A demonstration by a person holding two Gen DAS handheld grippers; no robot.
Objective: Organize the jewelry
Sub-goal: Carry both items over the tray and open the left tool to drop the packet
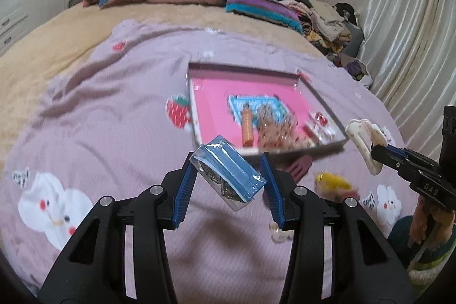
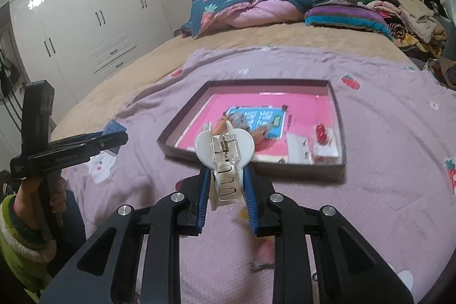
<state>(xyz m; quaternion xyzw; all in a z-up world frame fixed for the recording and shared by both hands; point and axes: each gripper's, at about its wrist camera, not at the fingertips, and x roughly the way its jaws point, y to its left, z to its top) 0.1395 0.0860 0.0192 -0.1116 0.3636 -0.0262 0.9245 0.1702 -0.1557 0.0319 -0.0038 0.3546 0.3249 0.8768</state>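
Note:
My left gripper (image 1: pixel 229 165) is shut on a blue jewelry packet (image 1: pixel 228 171) in clear wrap and holds it above the purple bedspread, just short of the box. My right gripper (image 2: pixel 226 174) is shut on a white hair claw clip (image 2: pixel 225 153) and holds it in front of the box; the clip also shows in the left wrist view (image 1: pixel 363 138). The open dark box (image 2: pixel 340 127) with a pink floor holds a blue card, an orange clip, red beads and several small packets. It also shows in the left wrist view (image 1: pixel 322 99).
A yellow item (image 1: pixel 333 181), a dark pink clip (image 1: pixel 299 165) and a small ring (image 1: pixel 278 232) lie on the bedspread near the box. Pillows (image 2: pixel 248 7) and a clothes pile (image 2: pixel 410 16) sit at the bed's head. White wardrobes (image 2: pixel 85 16) stand to the left.

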